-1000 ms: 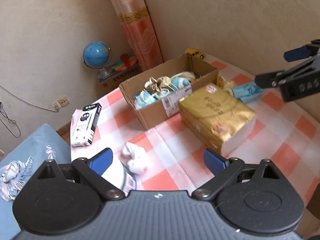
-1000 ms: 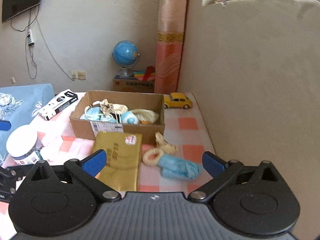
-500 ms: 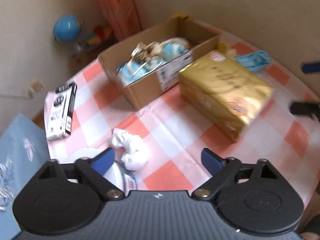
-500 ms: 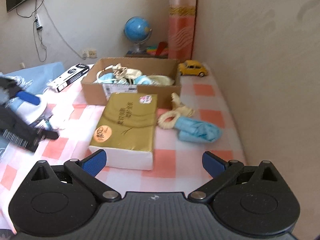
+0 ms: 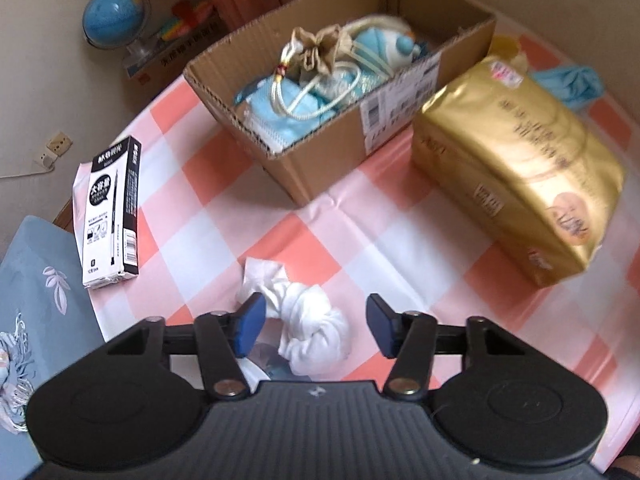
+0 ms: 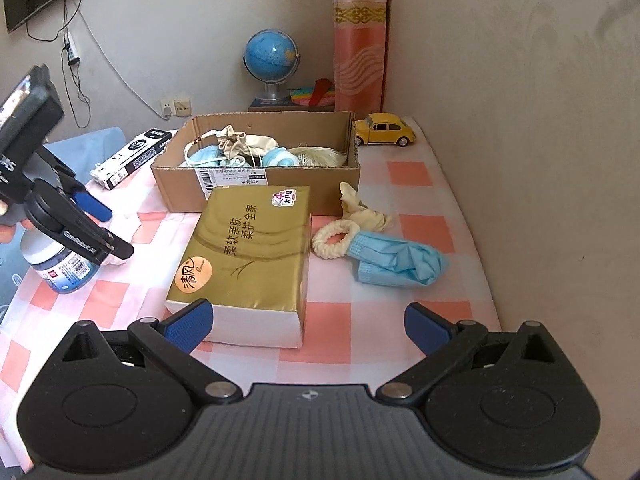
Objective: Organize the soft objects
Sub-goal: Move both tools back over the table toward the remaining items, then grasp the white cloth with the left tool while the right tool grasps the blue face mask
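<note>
Left gripper [image 5: 314, 322] has dropped down toward the white rag [image 5: 304, 320] since a second ago; its jaws sit apart on either side of it. The rag lies on the checked tablecloth [image 5: 400, 248], near the cardboard box [image 5: 320, 160]. Right gripper [image 6: 308, 326] hovers wide apart, holding nothing, over the gold tissue pack [image 6: 248, 248].

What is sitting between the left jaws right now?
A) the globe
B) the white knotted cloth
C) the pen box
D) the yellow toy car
B: the white knotted cloth lies on the checked tablecloth between the open jaws of the left gripper, not yet pinched.
</note>
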`<state>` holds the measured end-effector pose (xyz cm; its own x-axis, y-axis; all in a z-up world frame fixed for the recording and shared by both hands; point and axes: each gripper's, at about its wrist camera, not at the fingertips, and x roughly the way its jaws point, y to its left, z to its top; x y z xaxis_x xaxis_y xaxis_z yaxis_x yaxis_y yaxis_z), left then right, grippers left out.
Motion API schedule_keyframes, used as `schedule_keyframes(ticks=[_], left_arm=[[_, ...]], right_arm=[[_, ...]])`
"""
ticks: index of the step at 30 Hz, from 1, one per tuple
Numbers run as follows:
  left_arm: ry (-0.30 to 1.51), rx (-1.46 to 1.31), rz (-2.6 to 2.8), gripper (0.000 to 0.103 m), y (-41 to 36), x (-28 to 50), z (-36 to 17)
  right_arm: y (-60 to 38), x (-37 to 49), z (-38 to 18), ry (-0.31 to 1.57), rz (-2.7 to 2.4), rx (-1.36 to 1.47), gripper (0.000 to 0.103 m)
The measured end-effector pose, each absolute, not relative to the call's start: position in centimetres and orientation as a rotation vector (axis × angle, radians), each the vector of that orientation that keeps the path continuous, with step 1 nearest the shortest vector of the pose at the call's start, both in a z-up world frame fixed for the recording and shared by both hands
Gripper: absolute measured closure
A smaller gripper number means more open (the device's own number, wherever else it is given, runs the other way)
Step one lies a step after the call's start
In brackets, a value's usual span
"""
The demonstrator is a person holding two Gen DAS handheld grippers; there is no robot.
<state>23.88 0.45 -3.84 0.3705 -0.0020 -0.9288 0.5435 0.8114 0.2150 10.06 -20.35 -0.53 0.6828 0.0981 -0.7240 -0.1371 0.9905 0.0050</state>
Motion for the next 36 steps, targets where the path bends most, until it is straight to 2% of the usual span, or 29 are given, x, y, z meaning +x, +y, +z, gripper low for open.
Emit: schedule_keyframes(ticks=[3,5,13,18,20,22,36], left_arm=[[1.160,0.567,-0.364,0.058,0.4,24.0,-4.4],[1.164,0.565,-0.365,0.066,0.4,24.0,-4.6],[1.130,0.523,-0.415,0.068,-0.3,22.9,-3.5],[1.099,0.527,-0.442,0.061,-1.2,22.3,-3.1],[1.101,0.531,-0.428,0.053,-1.2,22.4,-3.3],[1.104,0.525,-0.420,0.050,-1.0,22.4,-3.4],[1.147,0.498,-0.400,0.051,-0.3,23.0,-4.4]], right_arm=[[-20.4,10.2,-0.6,0.807,0.129,-0.050,0.000],[-20.5,10.2,-0.6,0.804,0.130,-0.045,0.000],[-21.0,10.4,-0.6,0.797,0.125,-0.033,0.000],[-21.2,10.5,-0.7,0.801,0.121,-0.022,0.000],[-21.2,10.4,-0.7,0.799,0.119,-0.026,0.000],[-21.3,10.4,-0.7,0.795,0.118,-0.027,0.000],[-24.9,13.3,-1.5,0.707,-0.021,-0.033,0.003]])
